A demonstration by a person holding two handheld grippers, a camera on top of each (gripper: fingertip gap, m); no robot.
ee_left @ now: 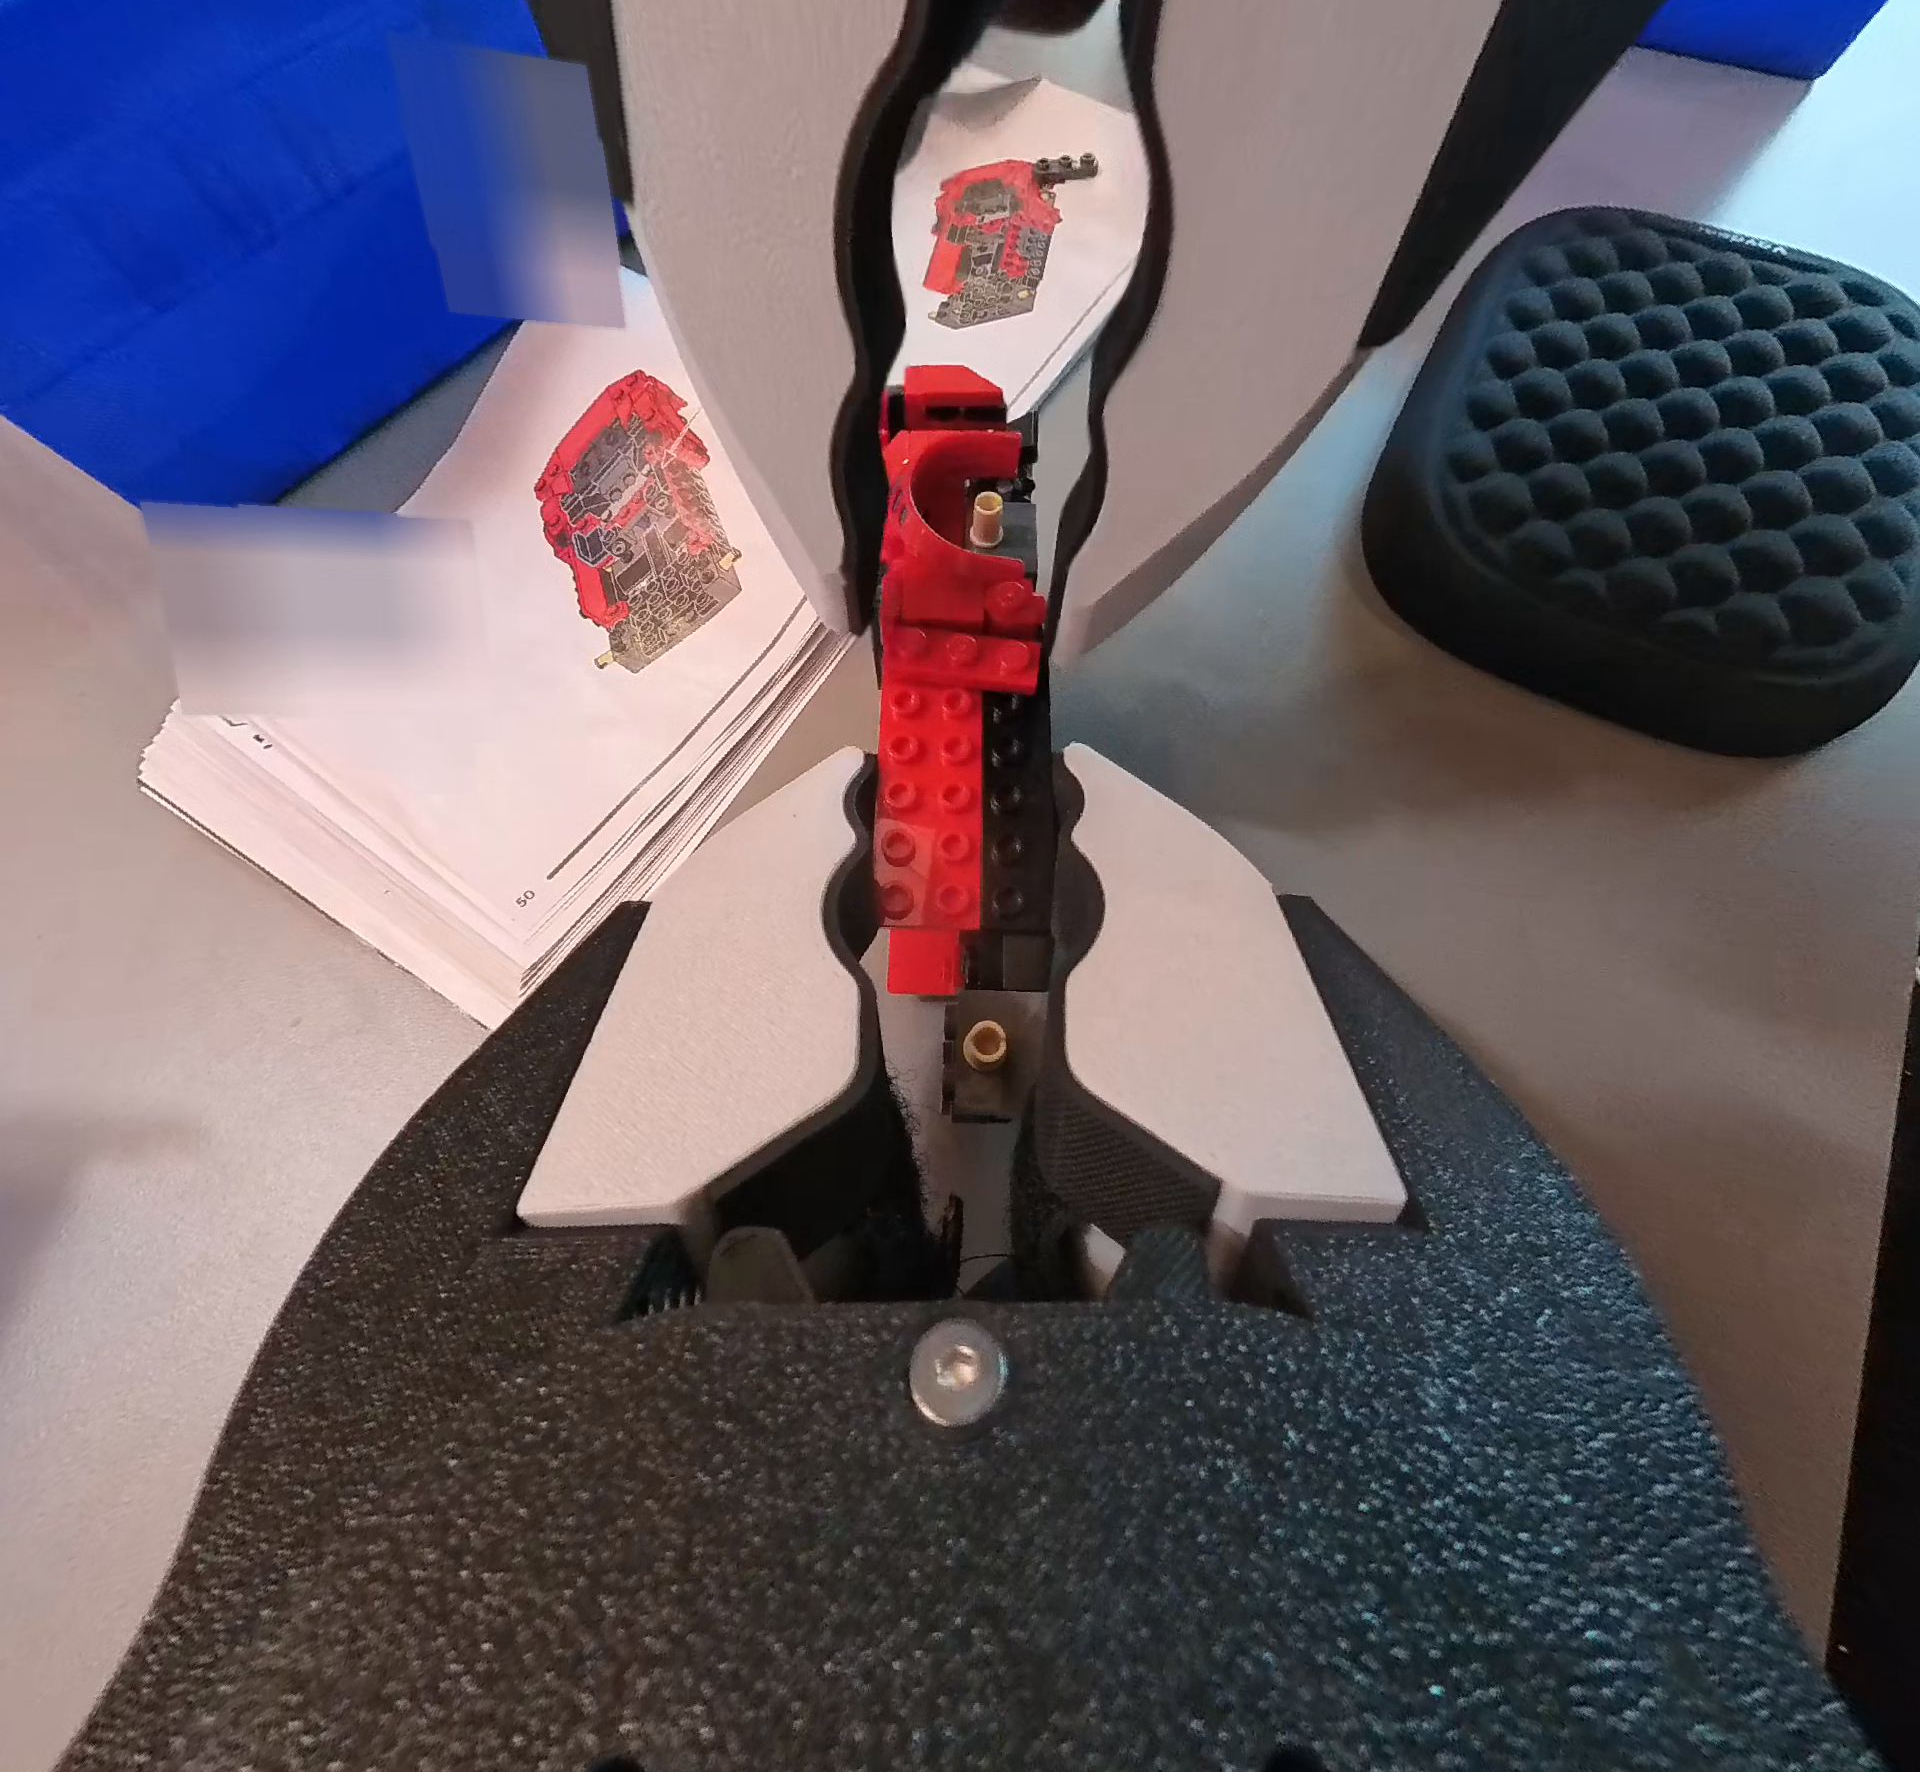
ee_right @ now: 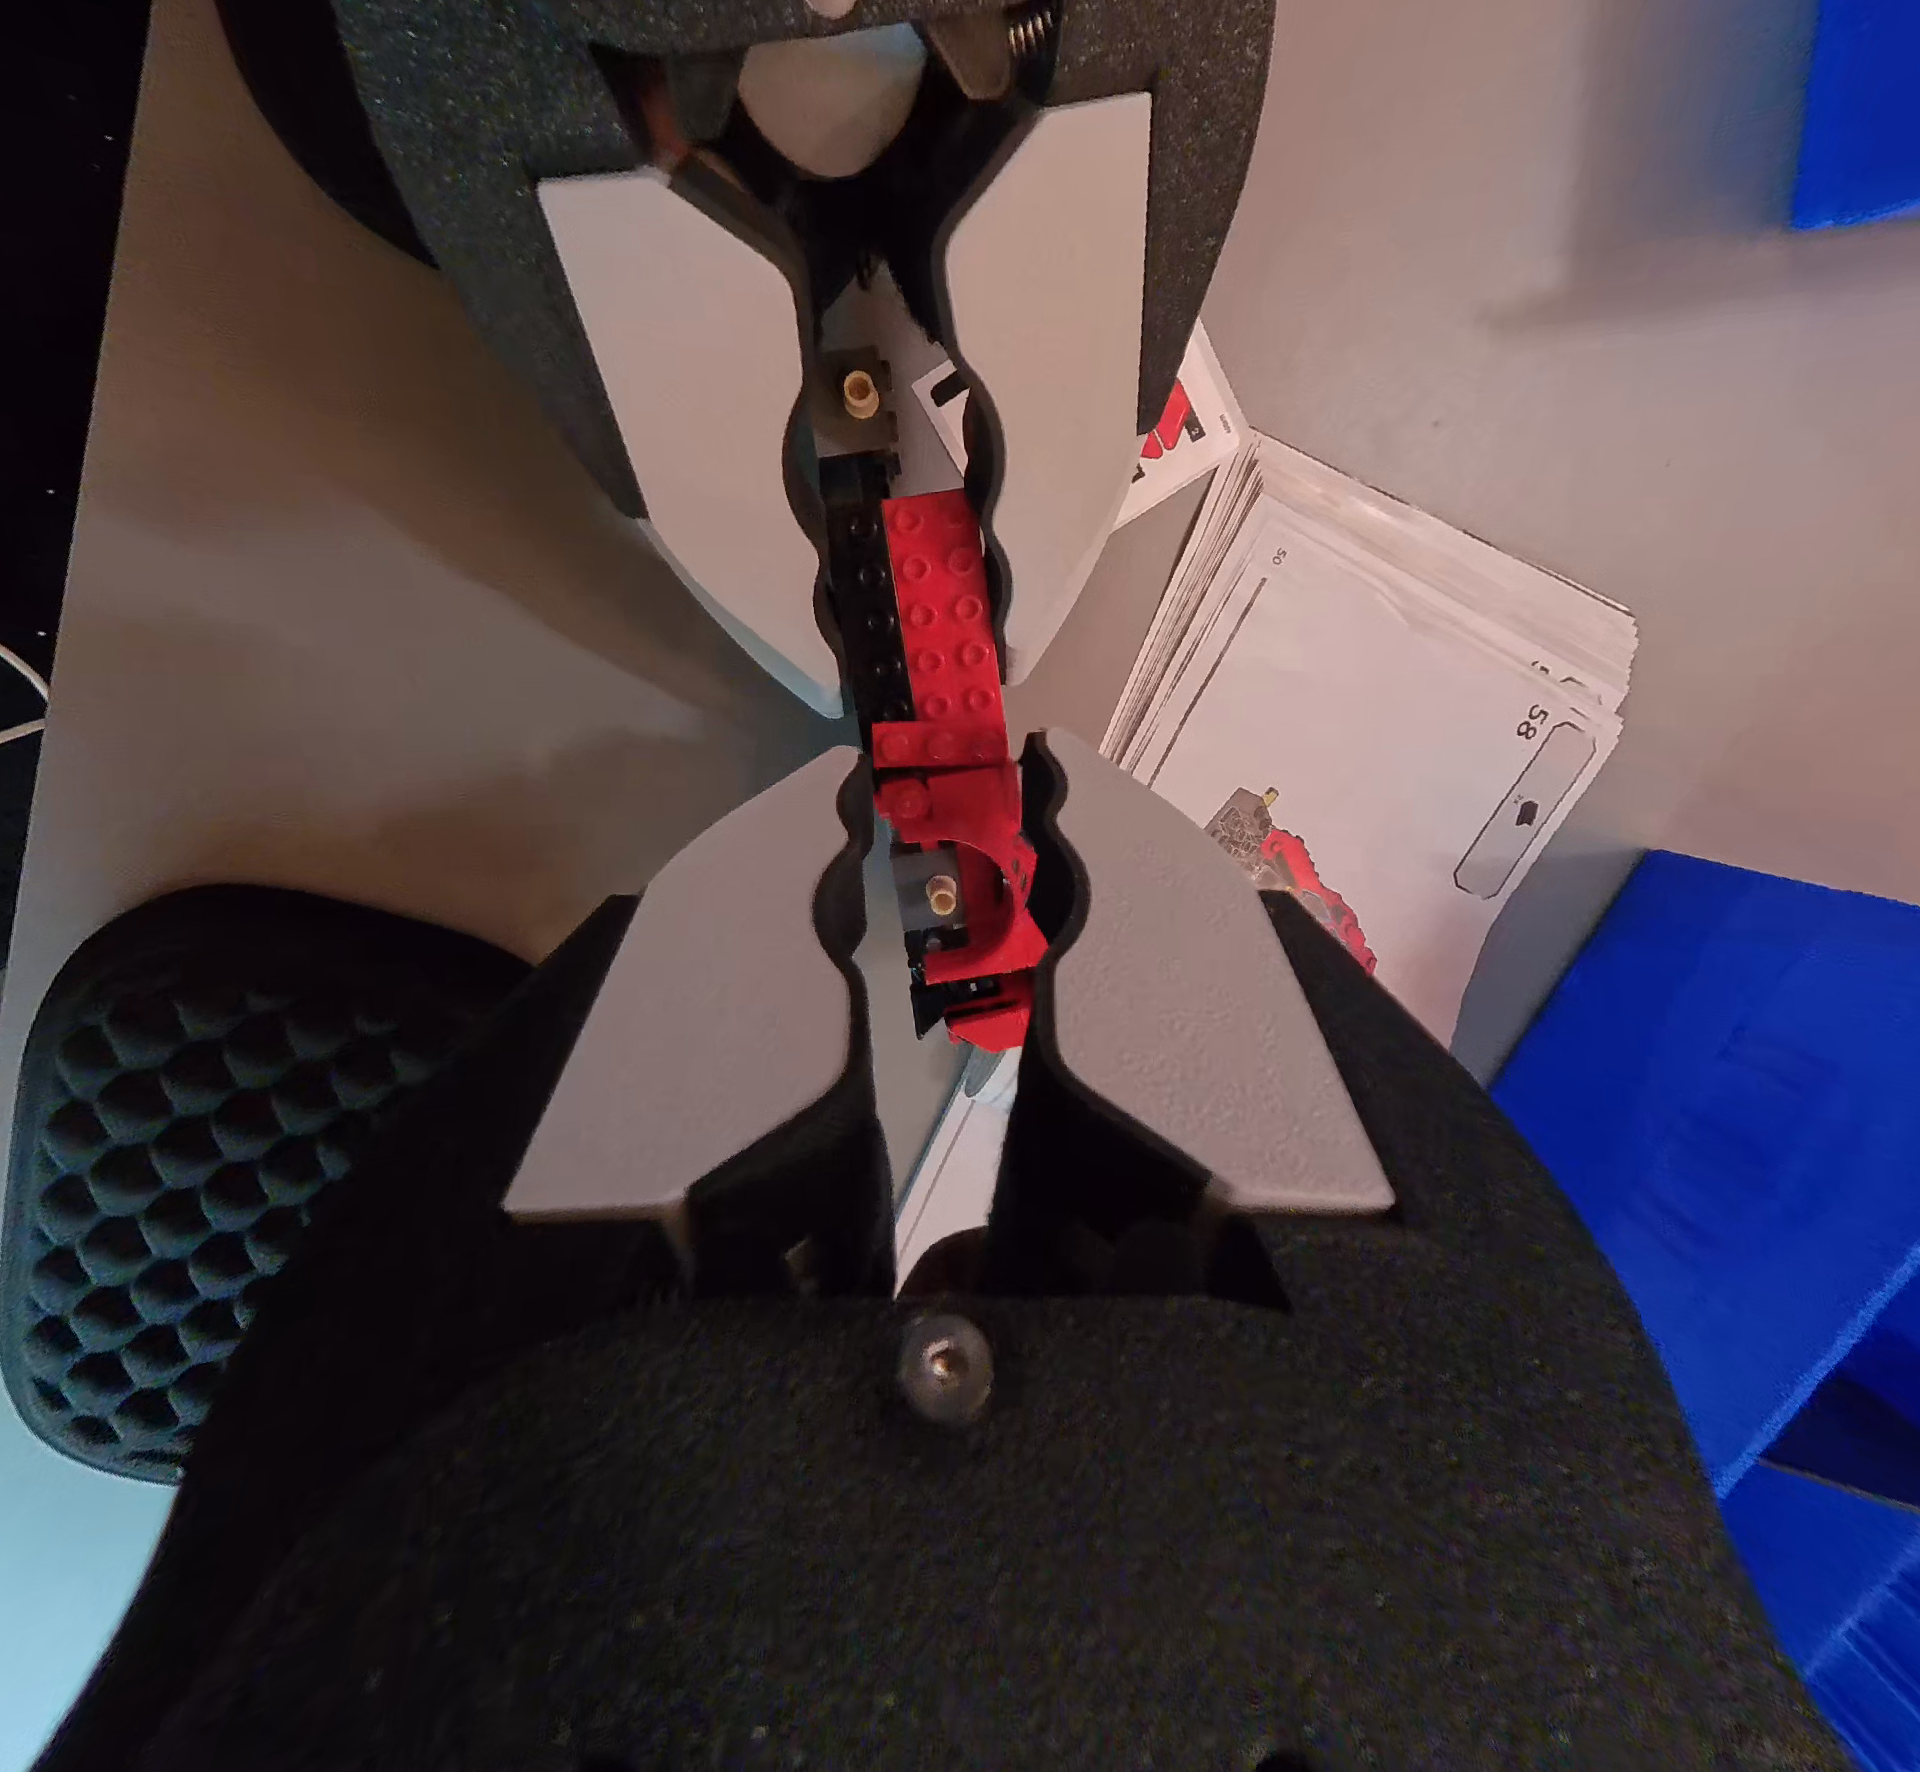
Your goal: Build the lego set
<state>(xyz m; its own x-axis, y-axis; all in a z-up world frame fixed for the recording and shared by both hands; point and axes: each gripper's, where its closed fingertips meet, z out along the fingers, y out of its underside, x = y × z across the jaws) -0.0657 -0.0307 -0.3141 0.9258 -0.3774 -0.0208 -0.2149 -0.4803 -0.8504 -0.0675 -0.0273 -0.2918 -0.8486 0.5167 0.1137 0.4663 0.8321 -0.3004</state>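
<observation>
- My left gripper (ee_left: 961, 787) is clamped on the near end of the red-and-black lego build (ee_left: 961, 735); my right gripper (ee_right: 951, 875) pinches its arched far end.
- Held between both above the grey table (ee_left: 1351, 891), it looks partly built: studs and tan pins bare.
- The instruction booklet (ee_left: 499, 735) lies open beyond, suggesting steps remain.

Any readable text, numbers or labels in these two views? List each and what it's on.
I won't quote writing; here is where it stands.
Instruction booklet: small printed number at the open page's corner, legible in both views.
Same booklet, right wrist view: larger printed number beside a parts box, legible.
Black padded cushion: tiny raised lettering near its far edge, too small to read.
Lego model: no writing seen.
</observation>
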